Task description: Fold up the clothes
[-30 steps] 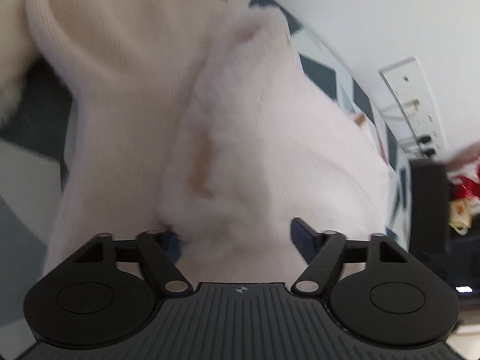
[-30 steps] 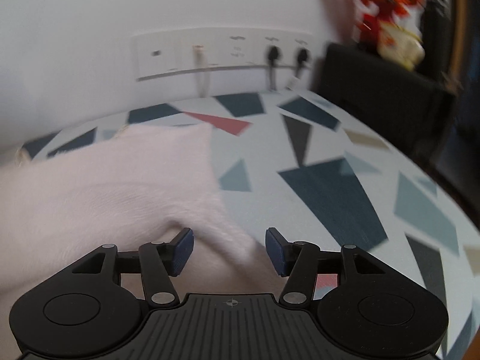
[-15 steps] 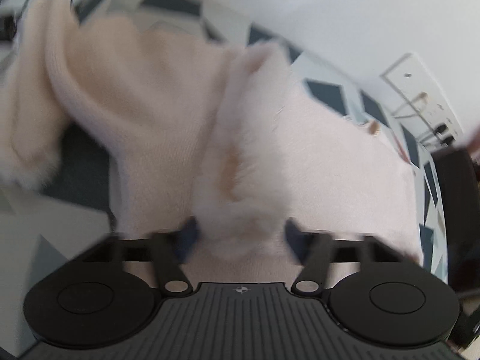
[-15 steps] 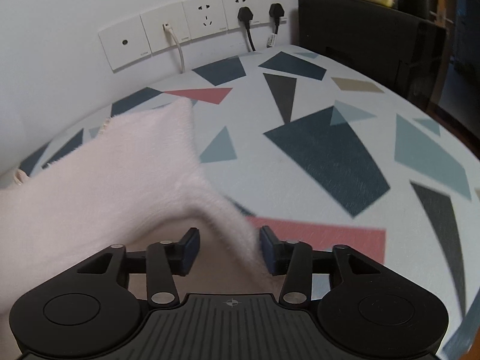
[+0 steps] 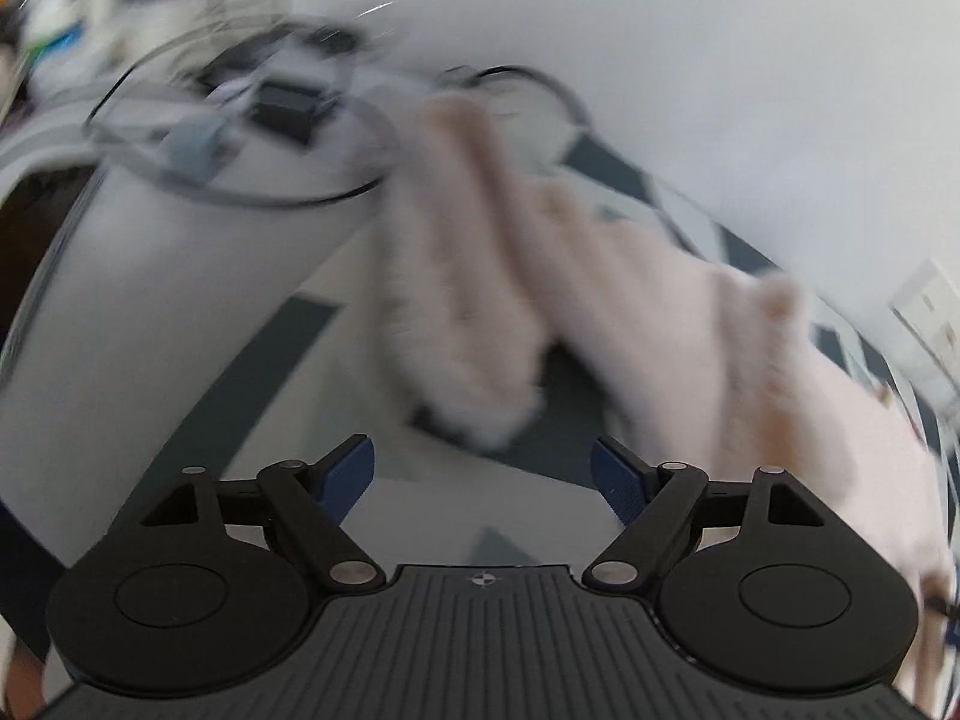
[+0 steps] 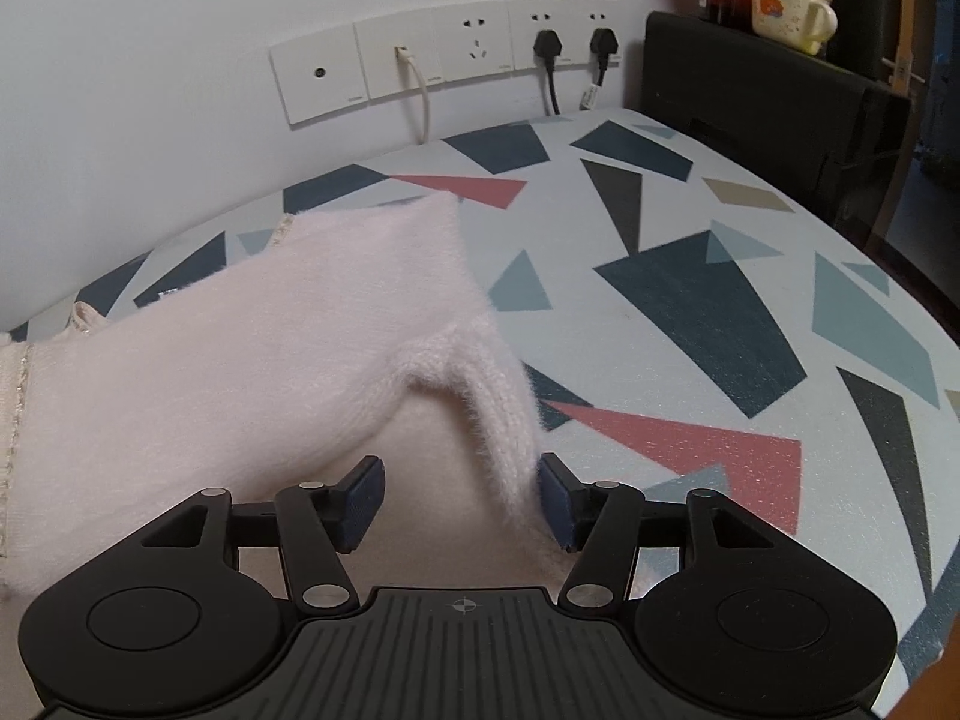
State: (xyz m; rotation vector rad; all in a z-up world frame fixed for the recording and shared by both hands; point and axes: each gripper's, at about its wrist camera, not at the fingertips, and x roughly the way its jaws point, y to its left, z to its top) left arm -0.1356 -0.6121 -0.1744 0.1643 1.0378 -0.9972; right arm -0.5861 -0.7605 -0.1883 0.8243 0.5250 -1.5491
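Note:
A fluffy pale pink sweater (image 6: 252, 372) lies on a table with a geometric-print cover (image 6: 690, 300). In the right wrist view my right gripper (image 6: 461, 501) is open, its jaws on either side of a raised fold of the sweater's edge (image 6: 498, 432), not clamping it. In the blurred left wrist view my left gripper (image 5: 483, 477) is open and empty, pulled back from the sweater (image 5: 750, 384), whose sleeve (image 5: 462, 300) lies ahead of the fingers.
A wall socket strip (image 6: 444, 63) with plugs and cables runs behind the table. A black cabinet (image 6: 768, 102) with a mug (image 6: 792, 9) stands at the right. In the left wrist view a white round container (image 5: 150, 276) with cables stands at the left.
My left gripper has let go of the sweater, opened wide and swung left away from it. My right gripper has opened a little around the fold.

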